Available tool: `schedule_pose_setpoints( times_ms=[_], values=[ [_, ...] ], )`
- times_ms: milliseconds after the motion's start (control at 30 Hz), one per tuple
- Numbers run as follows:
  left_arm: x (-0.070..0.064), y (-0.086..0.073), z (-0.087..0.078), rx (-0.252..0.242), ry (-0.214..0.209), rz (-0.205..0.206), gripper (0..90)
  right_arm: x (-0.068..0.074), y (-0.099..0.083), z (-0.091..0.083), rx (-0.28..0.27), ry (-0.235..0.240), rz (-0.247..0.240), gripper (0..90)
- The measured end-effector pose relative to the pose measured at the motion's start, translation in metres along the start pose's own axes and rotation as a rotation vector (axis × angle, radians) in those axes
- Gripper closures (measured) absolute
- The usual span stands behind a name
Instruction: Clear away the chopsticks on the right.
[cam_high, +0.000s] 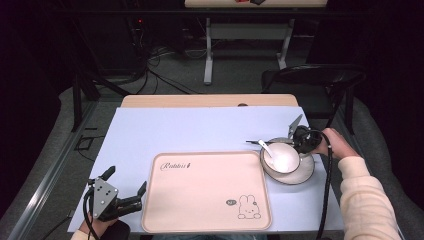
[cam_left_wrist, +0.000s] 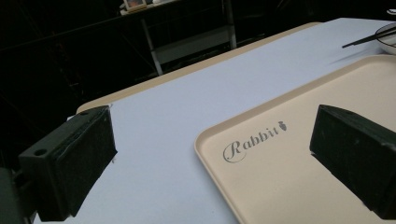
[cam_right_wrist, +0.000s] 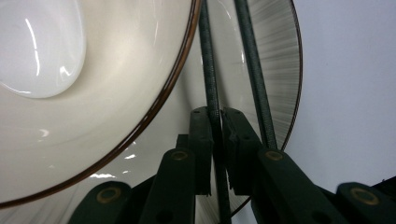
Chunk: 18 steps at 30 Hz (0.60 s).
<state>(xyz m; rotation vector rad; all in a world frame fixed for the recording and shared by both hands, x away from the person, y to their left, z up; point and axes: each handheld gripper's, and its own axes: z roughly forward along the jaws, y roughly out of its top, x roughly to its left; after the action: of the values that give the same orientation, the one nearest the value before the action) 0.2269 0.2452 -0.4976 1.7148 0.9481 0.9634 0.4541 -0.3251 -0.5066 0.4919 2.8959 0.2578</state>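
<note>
Your right gripper (cam_right_wrist: 215, 140) pinches one chopstick (cam_right_wrist: 208, 60); its twin (cam_right_wrist: 252, 70) lies loose and may roll off the plate (cam_right_wrist: 280, 70). Left gripper (cam_left_wrist: 212, 163) gapes idle.

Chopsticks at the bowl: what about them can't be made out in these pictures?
- Right gripper view: the chopsticks' ends run off the top and bottom edges.
- Left gripper view: the frame's right edge cuts them off.
- High view: the bowl and right gripper hide most of them.

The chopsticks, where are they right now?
In the high view, the chopsticks lie across the plate behind the bowl, right of the tray; the right gripper pinches one.
</note>
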Motion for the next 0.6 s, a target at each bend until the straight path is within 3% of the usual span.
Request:
schedule_pose_setpoints(
  times_ms=[167, 233, 600],
  values=[
    [0.000, 0.000, 0.000, -0.001, -0.001, 0.001, 0.0, 0.000, 0.000, 0.000, 0.000, 0.000, 0.000, 84.0],
    [0.000, 0.000, 0.000, -0.001, 0.000, 0.001, 0.0, 0.001, 0.000, -0.003, -0.029, 0.014, 0.018, 85.1],
    [0.000, 0.000, 0.000, -0.002, 0.002, 0.000, 0.0, 0.004, 0.003, -0.026, -0.073, -0.056, 0.064, 85.1]
  ],
)
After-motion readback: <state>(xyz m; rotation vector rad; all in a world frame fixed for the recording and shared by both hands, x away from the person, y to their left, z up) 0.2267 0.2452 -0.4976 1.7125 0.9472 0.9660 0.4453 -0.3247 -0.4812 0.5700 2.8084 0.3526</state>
